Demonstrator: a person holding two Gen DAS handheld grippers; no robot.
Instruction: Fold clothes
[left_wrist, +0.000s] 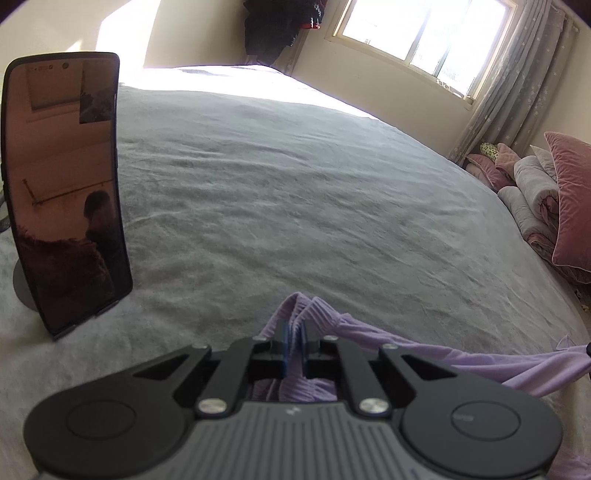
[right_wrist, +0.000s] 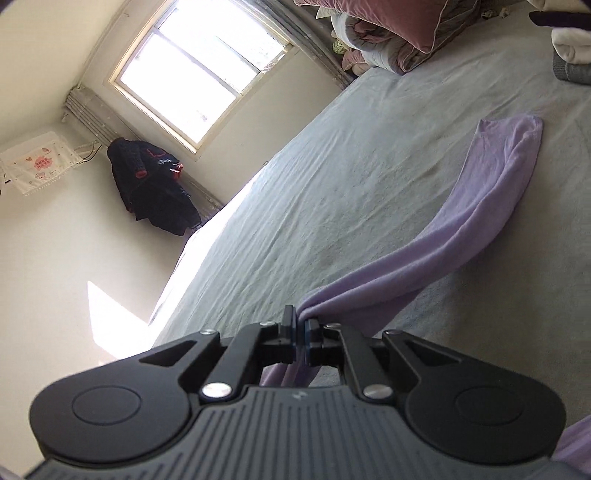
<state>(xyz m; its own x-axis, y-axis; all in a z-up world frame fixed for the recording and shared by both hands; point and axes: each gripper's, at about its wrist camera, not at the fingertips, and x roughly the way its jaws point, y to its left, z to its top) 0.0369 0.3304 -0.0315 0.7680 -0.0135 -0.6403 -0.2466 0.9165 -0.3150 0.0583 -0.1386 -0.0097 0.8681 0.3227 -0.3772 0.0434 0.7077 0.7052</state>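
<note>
A wide bed (left_wrist: 295, 192) under a grey cover fills both views and serves as the landmark for everything else. Beyond its far side a bright window (left_wrist: 424, 37) sits in the wall, with a pale curtain (left_wrist: 517, 85) hanging at its edge. At the head of the bed, rolled bedding and a dusty-pink pillow (left_wrist: 572, 199) are piled together. In the room corner past the bed's far end a dark jacket (right_wrist: 151, 184) hangs on the wall.

On the bed itself lies the lilac garment (right_wrist: 491, 206) — one long sleeve-like part stretches across the cover away from the near edge, its rounded end resting flat on the grey cloth. Near the bed's near edge a phone (left_wrist: 62, 184) stands upright on a small round stand, its dark screen facing the left camera.

The left gripper (left_wrist: 294, 339) is clenched on a bunched, ribbed fold of the lilac garment, cloth squeezed up between its blue pads, just above the cover. The right gripper (right_wrist: 300, 334) is likewise clamped on another edge of the same garment — the fabric trails from its closed tips down toward the bed.
</note>
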